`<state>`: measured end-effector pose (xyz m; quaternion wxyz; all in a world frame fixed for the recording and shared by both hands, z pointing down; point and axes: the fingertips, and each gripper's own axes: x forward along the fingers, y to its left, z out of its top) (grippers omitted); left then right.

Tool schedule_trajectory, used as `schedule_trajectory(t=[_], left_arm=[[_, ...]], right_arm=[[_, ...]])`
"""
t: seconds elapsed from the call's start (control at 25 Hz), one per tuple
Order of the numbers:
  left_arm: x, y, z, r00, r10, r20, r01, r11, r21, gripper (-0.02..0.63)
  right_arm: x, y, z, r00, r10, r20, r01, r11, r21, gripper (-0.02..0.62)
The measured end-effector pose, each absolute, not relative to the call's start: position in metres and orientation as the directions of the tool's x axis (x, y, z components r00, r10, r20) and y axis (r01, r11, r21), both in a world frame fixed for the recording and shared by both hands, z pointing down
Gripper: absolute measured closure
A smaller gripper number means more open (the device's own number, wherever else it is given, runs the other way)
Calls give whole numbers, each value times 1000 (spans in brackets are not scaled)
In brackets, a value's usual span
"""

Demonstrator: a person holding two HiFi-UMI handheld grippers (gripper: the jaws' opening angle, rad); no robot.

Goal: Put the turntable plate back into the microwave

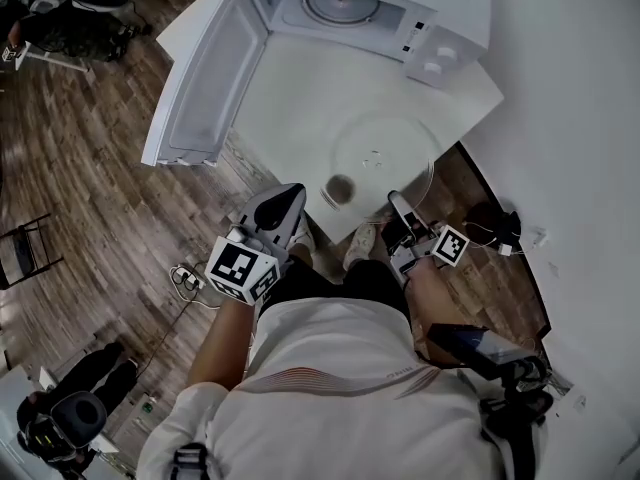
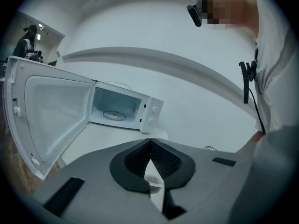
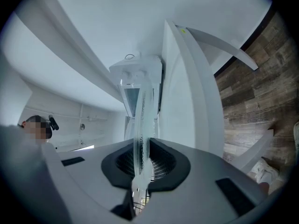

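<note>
Turntable plate [image 1: 385, 153], clear glass, at near edge of white table [image 1: 300, 98], rim clamped edge-on between right gripper [image 1: 400, 206] pads, left gripper [image 1: 283, 206] jaws closed on nothing, microwave [image 1: 400, 13] door [image 1: 205, 78] open.

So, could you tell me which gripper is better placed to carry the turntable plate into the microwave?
Right. The right gripper has its jaws shut on the rim of the turntable plate; the left gripper, off to its side, is shut on nothing. The microwave stands open ahead.
</note>
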<state>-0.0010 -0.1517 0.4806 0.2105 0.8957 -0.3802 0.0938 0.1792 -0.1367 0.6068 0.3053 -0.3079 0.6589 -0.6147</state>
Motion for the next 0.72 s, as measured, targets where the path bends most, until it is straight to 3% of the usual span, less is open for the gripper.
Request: schedule_trajectory(t=[0.32, 0.72], left_arm=[[-45, -176, 452, 702, -661, 264, -712, -646, 277, 595], [-82, -202, 447, 741, -634, 221, -670, -680, 299, 595]], right_arm=[[128, -191, 552, -573, -817, -66, 8, 75, -997, 568], [82, -285, 545, -434, -900, -37, -31, 56, -998, 568]])
